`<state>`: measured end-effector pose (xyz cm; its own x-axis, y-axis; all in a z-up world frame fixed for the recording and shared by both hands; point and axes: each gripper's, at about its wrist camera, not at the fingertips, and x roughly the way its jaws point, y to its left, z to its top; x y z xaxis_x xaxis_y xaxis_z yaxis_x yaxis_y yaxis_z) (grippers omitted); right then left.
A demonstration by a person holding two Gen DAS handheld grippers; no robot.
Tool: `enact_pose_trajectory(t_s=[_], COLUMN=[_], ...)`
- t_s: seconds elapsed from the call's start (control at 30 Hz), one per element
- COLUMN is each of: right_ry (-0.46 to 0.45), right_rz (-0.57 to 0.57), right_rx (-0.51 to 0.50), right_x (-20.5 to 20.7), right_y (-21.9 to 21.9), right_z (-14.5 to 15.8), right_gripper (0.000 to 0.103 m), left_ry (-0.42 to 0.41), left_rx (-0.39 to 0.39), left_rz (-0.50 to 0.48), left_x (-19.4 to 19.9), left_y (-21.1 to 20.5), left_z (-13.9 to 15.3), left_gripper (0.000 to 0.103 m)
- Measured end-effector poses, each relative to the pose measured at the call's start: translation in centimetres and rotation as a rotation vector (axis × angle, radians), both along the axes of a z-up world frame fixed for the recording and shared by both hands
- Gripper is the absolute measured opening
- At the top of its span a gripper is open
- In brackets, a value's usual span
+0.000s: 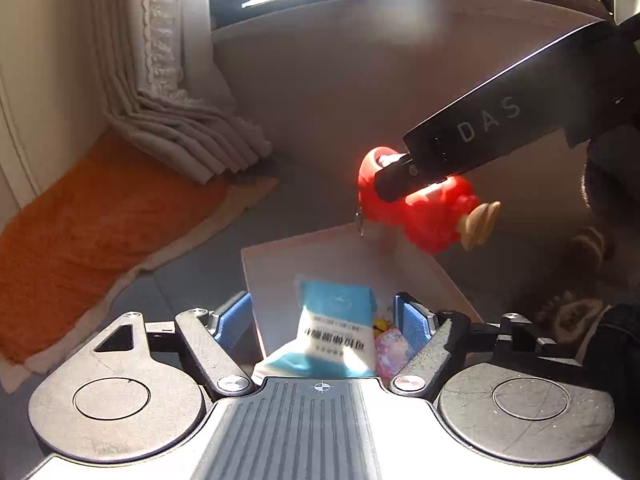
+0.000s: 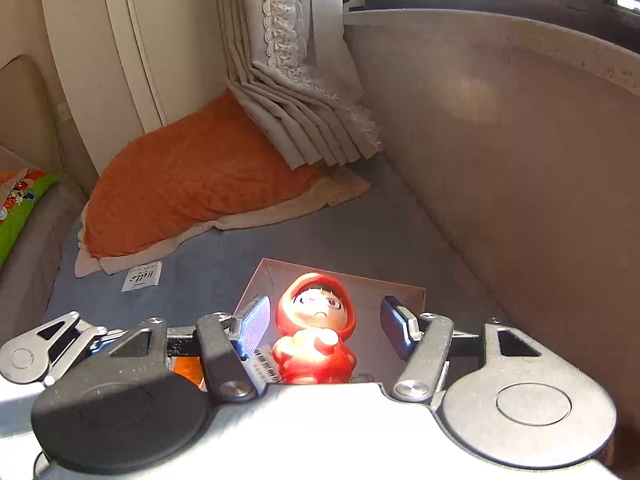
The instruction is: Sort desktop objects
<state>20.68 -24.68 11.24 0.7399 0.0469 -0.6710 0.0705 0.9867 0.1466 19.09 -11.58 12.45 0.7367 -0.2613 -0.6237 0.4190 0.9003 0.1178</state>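
Red figurine (image 2: 316, 332) (hooded) sits between right gripper (image 2: 326, 318) jaws.

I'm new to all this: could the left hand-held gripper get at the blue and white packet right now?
Probably yes. The left hand-held gripper is open, the blue and white packet lies uncovered straight ahead between its fingers, and the red figurine is up to its right.

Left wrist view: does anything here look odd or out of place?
Yes. The red hooded doll hangs tipped sideways in the air above the open box. The right hand-held gripper stands open around it, a gap on one side, so it looks barely supported.
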Motion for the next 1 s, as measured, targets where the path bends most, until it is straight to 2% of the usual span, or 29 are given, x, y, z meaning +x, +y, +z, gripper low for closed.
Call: enact_pose_trajectory(t_s=[0.03,0.13,0.3,0.4,0.47,0.57,0.7,0.77,0.83,0.97,1.0], right_ry=[0.011,0.044,0.111,0.123,0.143,0.204,0.226,0.251,0.259,0.201,0.175], right_rz=[-0.004,-0.040,-0.065,0.009,0.052,0.087,0.061,0.008,-0.029,-0.053,-0.043], right_rx=[0.002,-0.005,-0.003,-0.013,0.024,0.030,-0.118,-0.205,-0.238,-0.064,-0.057], right_x=[0.6,0.8,-0.5,-1.3,-0.9,0.3,2.5,4.1,4.8,2.2,0.5], right_y=[0.0,-0.4,-0.1,2.3,3.9,6.3,8.8,8.9,8.2,5.7,5.1], right_z=[-0.6,-2.6,-5.3,-5.9,-6.4,-7.8,-10.0,-11.3,-12.0,-9.5,-8.5], right_gripper=[0.064,0.064,0.064,0.060,0.051,0.046,0.046,0.046,0.046,0.046,0.047], left_ry=[0.013,0.086,0.313,0.302,0.294,0.285,0.271,0.289,0.298,0.282,0.285], left_rx=[-0.018,-0.045,-0.103,-0.110,-0.159,-0.236,-0.240,-0.242,-0.250,-0.267,-0.271], left_rz=[0.003,0.031,0.124,0.171,0.209,0.241,0.251,0.267,0.281,0.310,0.319], left_x=[-0.6,-2.4,-5.3,-7.7,-9.1,-10.6,-11.3,-11.2,-11.1,-11.0,-10.8], left_y=[1.1,4.5,9.0,10.7,11.8,13.2,13.9,14.3,14.8,15.7,15.8], left_z=[-0.4,-2.2,-6.8,-7.8,-7.9,-7.9,-8.4,-9.0,-9.5,-9.9,-10.2], left_gripper=[0.095,0.096,0.096,0.096,0.096,0.097,0.098,0.099,0.099,0.100,0.100])
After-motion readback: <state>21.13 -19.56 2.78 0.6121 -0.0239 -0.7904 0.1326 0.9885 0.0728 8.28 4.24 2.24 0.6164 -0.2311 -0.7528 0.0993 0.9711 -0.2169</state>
